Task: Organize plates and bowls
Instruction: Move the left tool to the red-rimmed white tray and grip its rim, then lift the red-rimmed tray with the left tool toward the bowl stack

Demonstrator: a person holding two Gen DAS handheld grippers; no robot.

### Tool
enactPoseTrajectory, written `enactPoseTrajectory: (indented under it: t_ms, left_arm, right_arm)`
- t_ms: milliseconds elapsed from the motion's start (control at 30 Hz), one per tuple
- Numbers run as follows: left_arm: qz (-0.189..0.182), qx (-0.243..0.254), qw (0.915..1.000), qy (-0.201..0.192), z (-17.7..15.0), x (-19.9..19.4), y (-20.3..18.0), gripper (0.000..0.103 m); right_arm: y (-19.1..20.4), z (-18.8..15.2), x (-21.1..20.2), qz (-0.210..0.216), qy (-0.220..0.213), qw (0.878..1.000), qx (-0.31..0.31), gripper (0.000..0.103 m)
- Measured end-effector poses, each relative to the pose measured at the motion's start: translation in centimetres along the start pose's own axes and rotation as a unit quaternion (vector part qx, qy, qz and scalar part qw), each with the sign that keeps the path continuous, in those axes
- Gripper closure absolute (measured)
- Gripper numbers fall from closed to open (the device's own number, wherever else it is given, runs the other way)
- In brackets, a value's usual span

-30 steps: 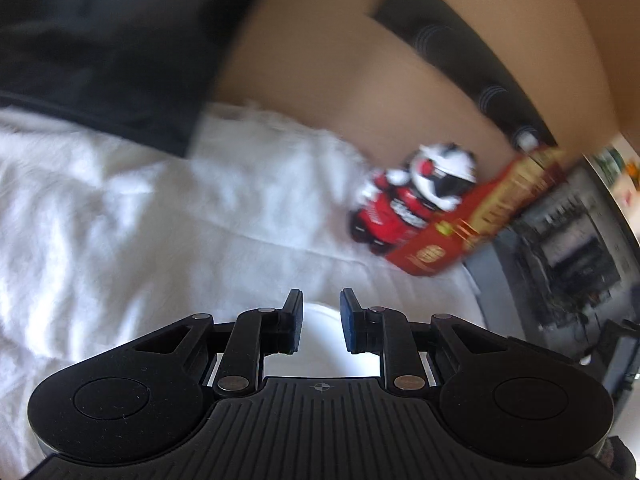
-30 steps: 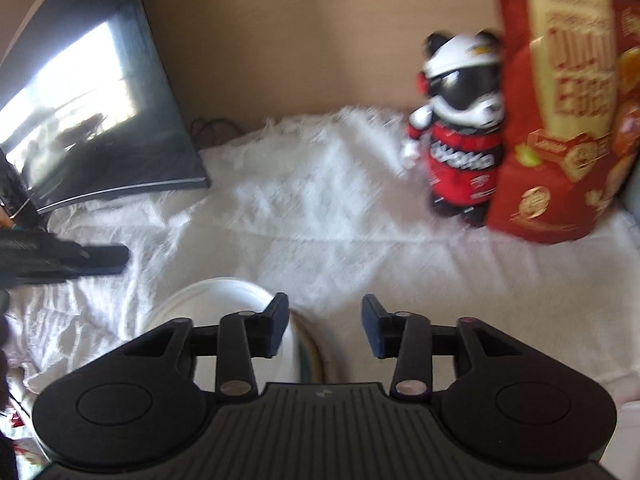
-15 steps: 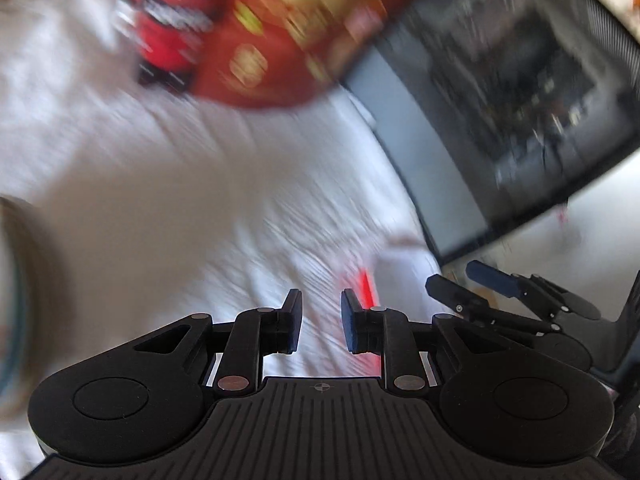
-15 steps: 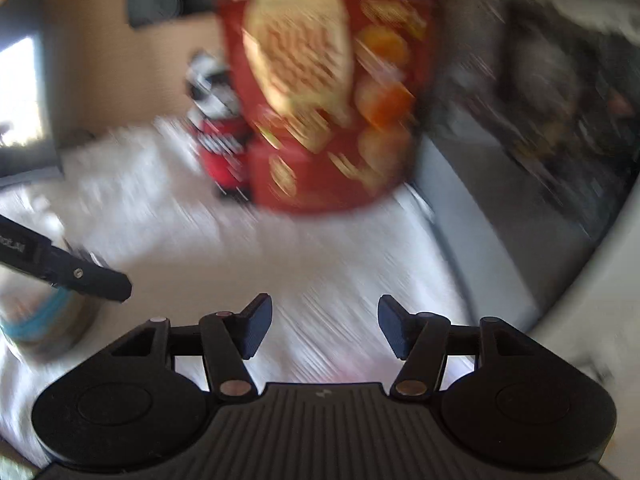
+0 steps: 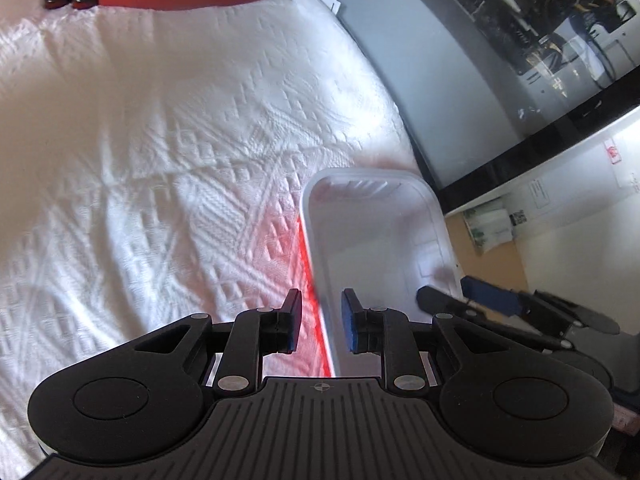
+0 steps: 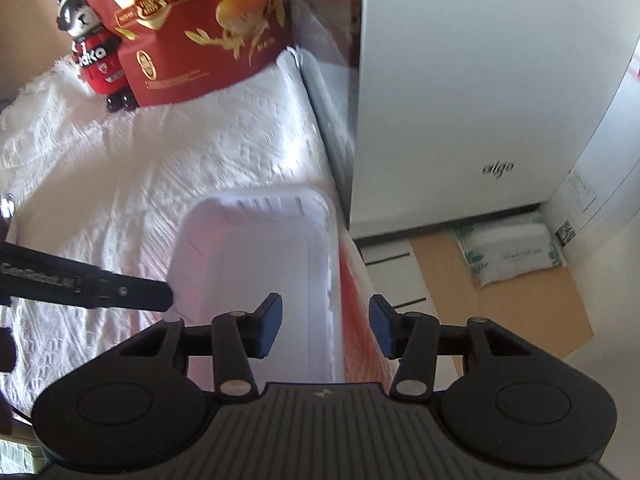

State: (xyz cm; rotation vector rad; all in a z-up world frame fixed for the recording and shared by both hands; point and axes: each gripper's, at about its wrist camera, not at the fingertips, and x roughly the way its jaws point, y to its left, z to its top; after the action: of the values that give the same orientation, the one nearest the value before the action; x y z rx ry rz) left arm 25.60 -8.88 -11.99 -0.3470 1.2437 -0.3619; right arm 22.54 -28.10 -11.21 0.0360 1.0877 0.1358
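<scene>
A white rectangular plastic tray lies on the white tablecloth near the table's right edge; it also shows in the right wrist view. My left gripper is open, its fingers straddling the tray's left rim without closing on it. My right gripper is open wider and straddles the tray's right rim. Each gripper shows in the other's view. No plates or bowls are visible.
A red snack bag and a red-and-black toy figure stand at the back of the cloth. A white computer case stands right beside the table. The floor lies below at right.
Both grippers swung right, away from the stacked white dishes at the left, and now sit at the white tray. The right jaws opened a little wider.
</scene>
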Motion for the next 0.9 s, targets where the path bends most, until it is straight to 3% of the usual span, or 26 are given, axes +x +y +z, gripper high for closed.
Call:
enactPoseTrajectory:
  t_ms: [100, 167, 300, 433, 633, 767, 900]
  left_arm:
    - [-0.007, -0.008, 0.9999, 0.008, 0.0, 0.9, -0.2, 0.072]
    - [0.001, -0.009, 1.0000, 0.004, -0.2, 0.7, 0.0, 0.073]
    - [0.018, -0.022, 0.9996, -0.004, -0.4, -1.4, 1.5, 0.077]
    - [0.050, -0.049, 0.9969, -0.038, -0.5, -5.1, 4.2, 0.077]
    - [0.106, -0.121, 0.9818, -0.100, -1.7, -11.1, 9.9, 0.079]
    - [0.126, -0.149, 0.9756, -0.101, -2.7, -12.1, 13.1, 0.080]
    - [0.131, -0.150, 0.9763, -0.085, -3.3, -11.2, 14.4, 0.080]
  right_arm:
    - [0.0, 0.1, 1.4, 0.012, 0.015, 1.000, 0.004, 0.064]
    - [0.3, 0.0, 1.7, 0.029, 0.026, 0.999, -0.004, 0.073]
    - [1.4, 0.4, 1.2, 0.041, 0.022, 0.998, -0.033, 0.081]
    - [3.5, 1.4, 0.3, 0.075, 0.008, 0.996, -0.052, 0.081]
    - [10.4, 3.2, 0.4, 0.144, -0.011, 0.984, -0.107, 0.081]
    - [15.1, 3.9, 1.6, 0.183, -0.006, 0.973, -0.141, 0.081]
    - [18.1, 4.0, 3.2, 0.188, 0.005, 0.970, -0.157, 0.081]
